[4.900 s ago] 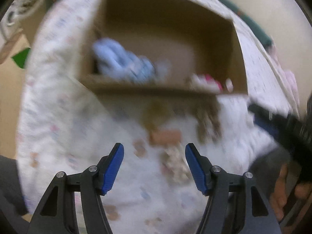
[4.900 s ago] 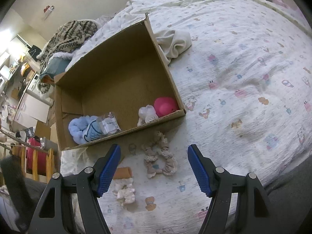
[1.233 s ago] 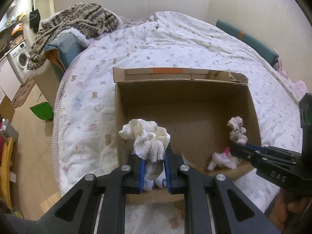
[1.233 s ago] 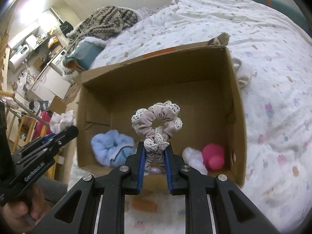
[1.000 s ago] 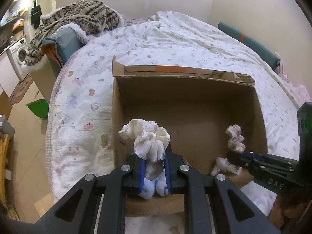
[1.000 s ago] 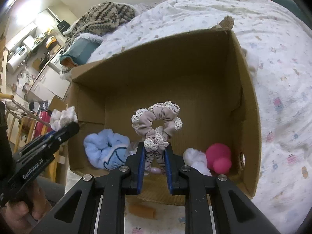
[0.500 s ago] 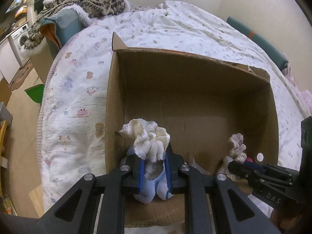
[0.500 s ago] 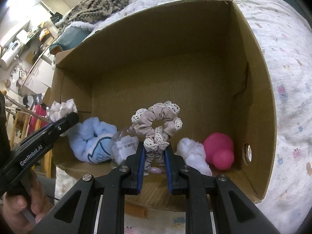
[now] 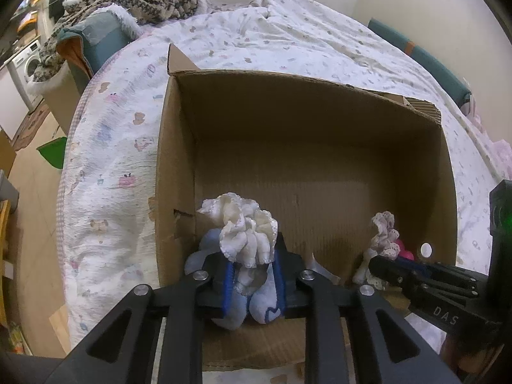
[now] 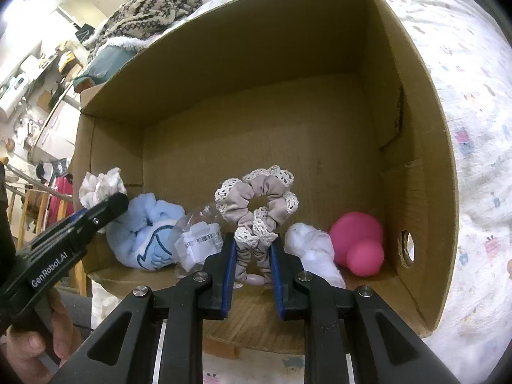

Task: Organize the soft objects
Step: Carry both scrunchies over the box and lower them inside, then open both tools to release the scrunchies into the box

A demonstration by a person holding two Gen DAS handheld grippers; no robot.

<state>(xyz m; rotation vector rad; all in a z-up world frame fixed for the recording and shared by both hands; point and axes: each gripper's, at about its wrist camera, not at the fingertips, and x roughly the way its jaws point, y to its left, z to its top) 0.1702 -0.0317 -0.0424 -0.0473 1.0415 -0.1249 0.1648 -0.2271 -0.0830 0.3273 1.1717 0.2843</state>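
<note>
My left gripper (image 9: 252, 278) is clenched on the frilly white fabric scrunchie (image 9: 244, 224), and my right gripper (image 10: 252, 268) is clamped on the beige scrunchie with cream lace trim (image 10: 257, 201). Both are held just inside the near edge of the open brown cardboard box (image 9: 320, 134) lying on the printed white bedspread (image 9: 112, 160).

The risk I see is in the release. The frills are bunched between the blue pads, so I judge a scrunchie could snag on a finger and get dragged back out over the box's low front lip when I withdraw. The near end of the box is also crowded: a fluffy light-blue plush (image 10: 144, 233) sits under the left gripper, with a clear plastic packet with a barcode label (image 10: 198, 240), a white fluffy ball (image 10: 310, 246) and a pink rubbery double-ball toy (image 10: 358, 243) along the same edge. Dropping here may pile things up or roll them out.

Compared with a second ago, both grippers have pushed forward: the box fills far more of each view, and the scrunchies are now over its floor, not in front of it.
</note>
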